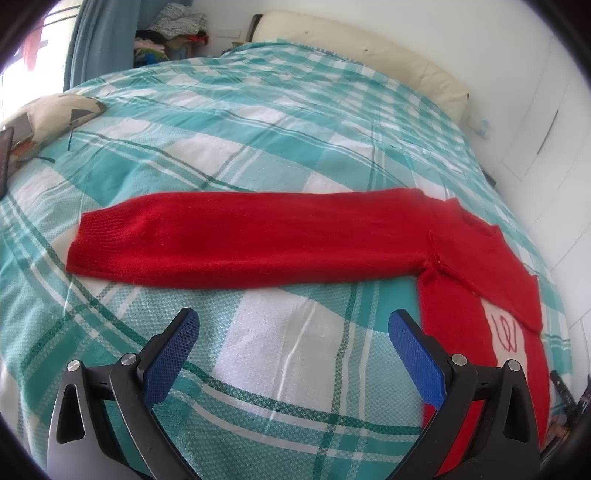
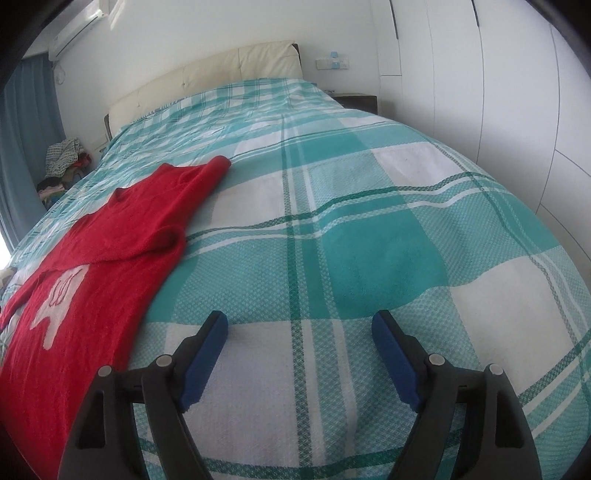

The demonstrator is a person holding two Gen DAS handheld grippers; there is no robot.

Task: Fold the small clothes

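A small red sweater with a white motif on its chest lies flat on the bed. In the left wrist view one sleeve stretches out to the left and the body runs down the right side. My left gripper is open and empty, just below that sleeve. In the right wrist view the sweater lies at the left, with its other sleeve folded in over the body. My right gripper is open and empty over bare bedspread to the right of the sweater.
The bed has a teal and white checked spread and a cream headboard. A patterned cushion lies at the far left. A pile of clothes sits beyond the bed. White wardrobe doors stand at the right.
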